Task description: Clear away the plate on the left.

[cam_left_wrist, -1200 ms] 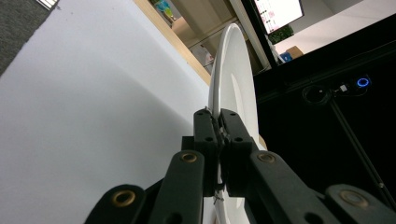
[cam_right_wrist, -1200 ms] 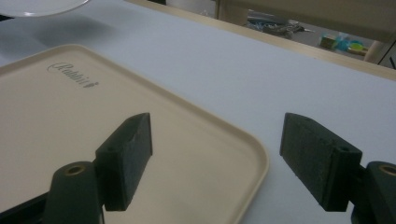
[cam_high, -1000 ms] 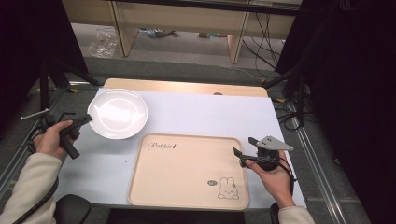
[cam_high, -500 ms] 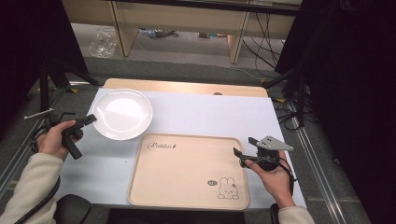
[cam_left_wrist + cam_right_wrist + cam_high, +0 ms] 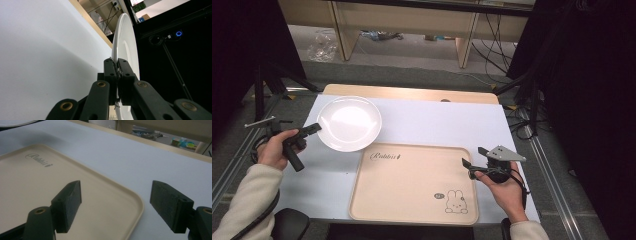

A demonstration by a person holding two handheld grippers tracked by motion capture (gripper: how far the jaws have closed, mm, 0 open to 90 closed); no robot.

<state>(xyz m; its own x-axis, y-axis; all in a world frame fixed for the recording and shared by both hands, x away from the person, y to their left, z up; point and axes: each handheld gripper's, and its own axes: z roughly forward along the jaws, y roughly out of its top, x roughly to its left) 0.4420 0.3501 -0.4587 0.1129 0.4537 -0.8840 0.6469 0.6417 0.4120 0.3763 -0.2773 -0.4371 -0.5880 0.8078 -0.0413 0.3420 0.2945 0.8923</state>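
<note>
A white plate (image 5: 349, 123) lies at the table's back left, its near right edge close to the corner of a beige tray (image 5: 412, 180). My left gripper (image 5: 314, 128) is shut on the plate's left rim; in the left gripper view its jaws (image 5: 117, 65) pinch the thin edge of the plate (image 5: 125, 37), seen edge-on. My right gripper (image 5: 468, 167) stands open over the tray's right edge. In the right gripper view its jaws (image 5: 116, 190) are wide apart with nothing between them, above the tray (image 5: 37, 182).
The tray carries a "Rabbit" script and a small rabbit drawing (image 5: 455, 202). The white tabletop (image 5: 437, 120) ends in a wooden strip at the back. Beyond it are shelving legs and cables on the floor. Dark stands flank both sides.
The left hand and the plate have shifted to the right, toward the tray's corner. The right hand and its gripper have stayed where they were.
</note>
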